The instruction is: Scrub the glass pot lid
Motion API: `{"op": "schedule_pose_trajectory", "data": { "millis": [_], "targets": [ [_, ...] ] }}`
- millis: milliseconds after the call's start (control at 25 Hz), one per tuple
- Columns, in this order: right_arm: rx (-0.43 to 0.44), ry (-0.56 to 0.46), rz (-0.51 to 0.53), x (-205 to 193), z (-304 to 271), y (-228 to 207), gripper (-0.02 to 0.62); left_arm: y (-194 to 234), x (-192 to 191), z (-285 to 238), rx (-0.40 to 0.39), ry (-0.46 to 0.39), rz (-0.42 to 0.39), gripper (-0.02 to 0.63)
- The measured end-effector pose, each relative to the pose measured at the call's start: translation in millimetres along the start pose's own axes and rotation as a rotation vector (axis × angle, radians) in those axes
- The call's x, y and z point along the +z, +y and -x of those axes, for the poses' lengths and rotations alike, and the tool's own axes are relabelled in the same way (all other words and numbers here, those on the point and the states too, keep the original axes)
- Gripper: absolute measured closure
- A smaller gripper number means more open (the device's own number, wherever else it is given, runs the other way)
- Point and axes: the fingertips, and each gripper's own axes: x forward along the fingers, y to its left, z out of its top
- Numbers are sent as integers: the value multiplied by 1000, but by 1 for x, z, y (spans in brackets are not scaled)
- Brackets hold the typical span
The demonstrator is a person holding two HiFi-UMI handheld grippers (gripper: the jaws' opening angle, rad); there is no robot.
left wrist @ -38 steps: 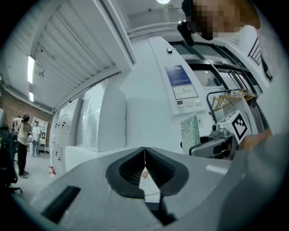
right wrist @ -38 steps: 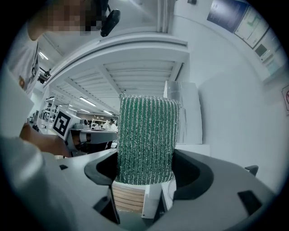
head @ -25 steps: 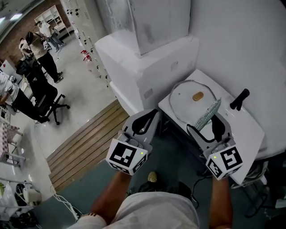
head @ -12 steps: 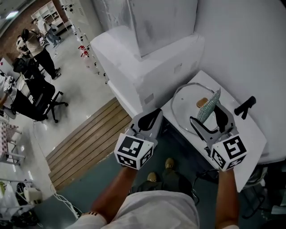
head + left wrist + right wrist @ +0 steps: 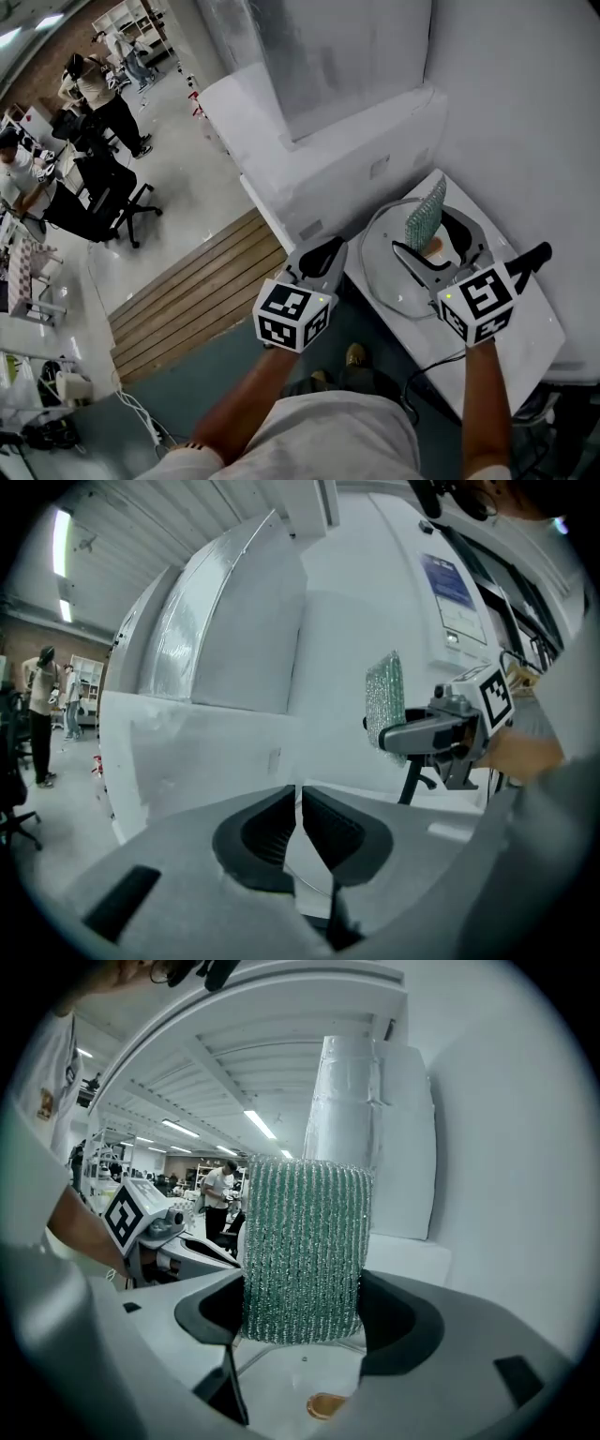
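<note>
The glass pot lid (image 5: 386, 267) lies flat on the white counter (image 5: 511, 333), its tan knob (image 5: 434, 248) showing between my right jaws. My right gripper (image 5: 427, 234) hangs just above the lid, shut on a green mesh scrub sponge (image 5: 425, 214) that stands upright. In the right gripper view the sponge (image 5: 302, 1251) fills the gap between the jaws, with the knob (image 5: 325, 1404) and the lid (image 5: 281, 1372) below it. My left gripper (image 5: 322, 251) is shut and empty, hovering at the counter's left edge beside the lid. The left gripper view shows its jaws closed (image 5: 298, 822) and the sponge (image 5: 384, 710) off to the right.
A black handle (image 5: 531, 257) lies at the counter's far right. A big white housing (image 5: 328, 159) stands behind the lid against the wall. Below left is a wooden floor strip (image 5: 187, 291). People and an office chair (image 5: 112, 202) are far off at the left.
Both grippers moved forward. The right one carried the sponge from the lid's near rim to above the knob, and the sponge now stands more upright. The left stayed shut.
</note>
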Motion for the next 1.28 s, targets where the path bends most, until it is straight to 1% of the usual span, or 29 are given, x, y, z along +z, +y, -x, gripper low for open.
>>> {"op": "schedule_pose_trajectory", "data": {
  "millis": [200, 240, 320, 520, 680, 1000, 1160, 1280],
  "targets": [
    [111, 91, 65, -17, -20, -21, 247, -1, -17, -26, 53, 70, 112, 583],
    [132, 117, 92, -22, -24, -24, 247, -2, -21, -31, 60, 83, 128, 569],
    [176, 183, 164, -33, -34, -28, 247, -4, -29, -40, 70, 113, 152, 513],
    [313, 370, 395, -64, -59, -24, 247, -11, -54, -59, 77, 213, 200, 465],
    [401, 491, 525, -85, -75, -18, 247, -18, -75, -68, 58, 300, 222, 438],
    [545, 718, 694, -128, -96, -17, 247, -17, -107, -79, 43, 439, 280, 381],
    [631, 829, 778, -154, -100, -13, 247, -22, -123, -80, 42, 492, 314, 375],
    [689, 899, 840, -167, -109, -10, 247, -16, -131, -82, 40, 520, 331, 373]
  ]
}}
